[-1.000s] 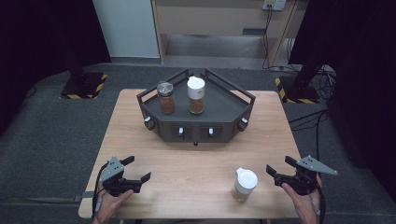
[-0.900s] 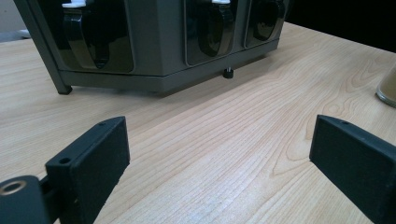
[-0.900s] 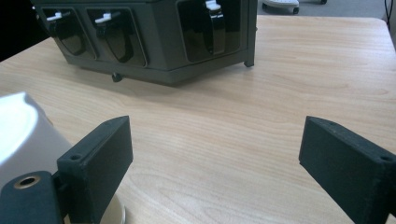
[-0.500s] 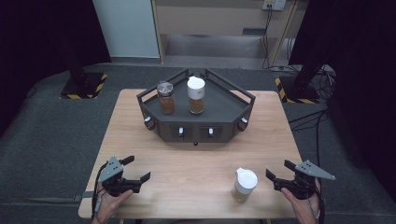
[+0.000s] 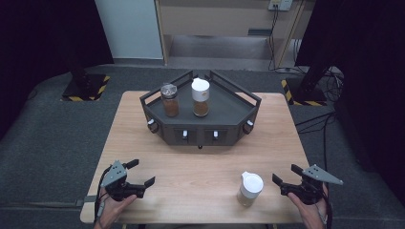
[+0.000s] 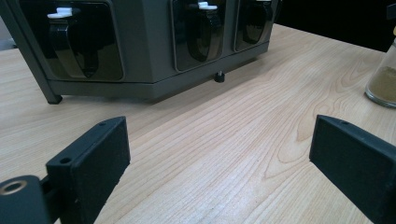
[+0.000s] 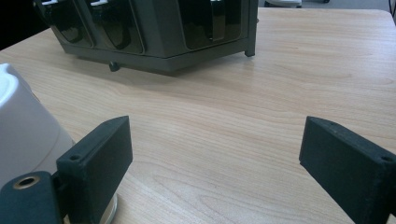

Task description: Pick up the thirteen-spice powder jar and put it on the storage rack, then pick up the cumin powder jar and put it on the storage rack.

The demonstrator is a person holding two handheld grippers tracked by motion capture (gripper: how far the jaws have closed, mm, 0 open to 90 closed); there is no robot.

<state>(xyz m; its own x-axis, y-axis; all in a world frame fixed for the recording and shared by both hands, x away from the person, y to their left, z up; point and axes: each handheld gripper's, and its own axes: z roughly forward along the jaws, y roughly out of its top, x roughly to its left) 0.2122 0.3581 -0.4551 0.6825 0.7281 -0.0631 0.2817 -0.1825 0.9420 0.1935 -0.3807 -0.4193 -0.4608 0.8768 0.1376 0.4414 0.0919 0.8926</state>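
A dark grey corner rack (image 5: 217,125) stands at the table's far middle. On it are a clear-lidded jar of brown powder (image 5: 169,100) and a white-lidded jar (image 5: 200,98). A third white-lidded jar (image 5: 250,189) stands on the table near the front right. My right gripper (image 5: 285,173) is open just to the right of that jar, apart from it. In the right gripper view the jar (image 7: 23,130) sits outside the left jaw and nothing lies between the jaws (image 7: 215,154). My left gripper (image 5: 143,171) is open at the front left, over bare wood (image 6: 219,154).
The rack's front (image 6: 140,46) has dispenser slots with white levers and rests on small feet. The wooden table (image 5: 205,167) ends close behind both hands. Dark floor, stands and cables surround the table.
My right gripper has edged slightly toward the near edge of the table. The left gripper and the jars have not moved.
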